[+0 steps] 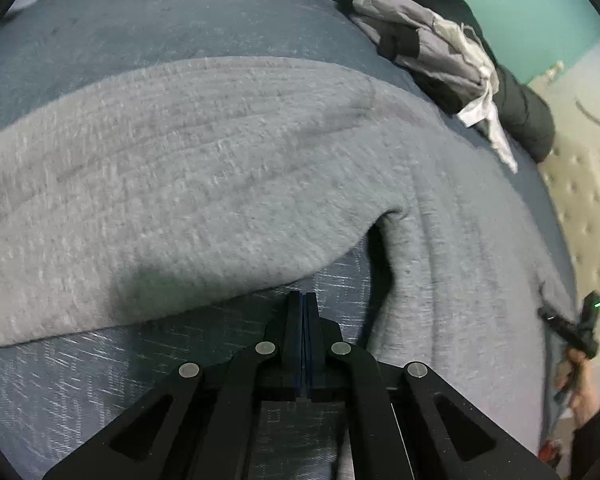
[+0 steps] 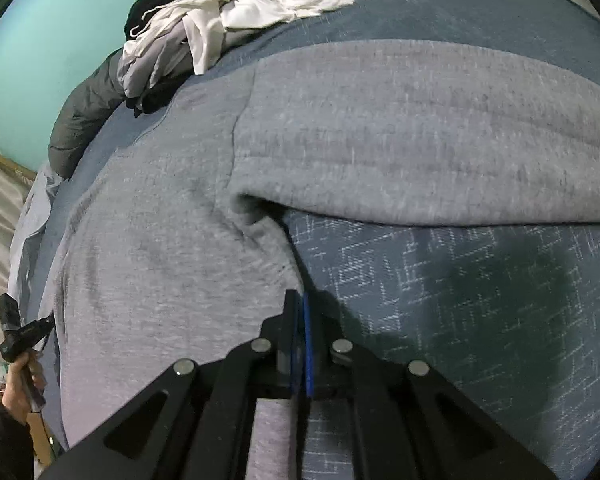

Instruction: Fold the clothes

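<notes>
Blue patterned bedspread carries a grey sweatshirt just ahead of both closed, empty grippers, left gripper and right gripper.

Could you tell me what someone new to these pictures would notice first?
A big grey sweatshirt fills both views, spread on a blue patterned bed cover with one sleeve folded across. Each black claw, left and right, sits shut at the bottom centre. A heap of white, grey and black clothes lies at the bed's far edge.
</notes>
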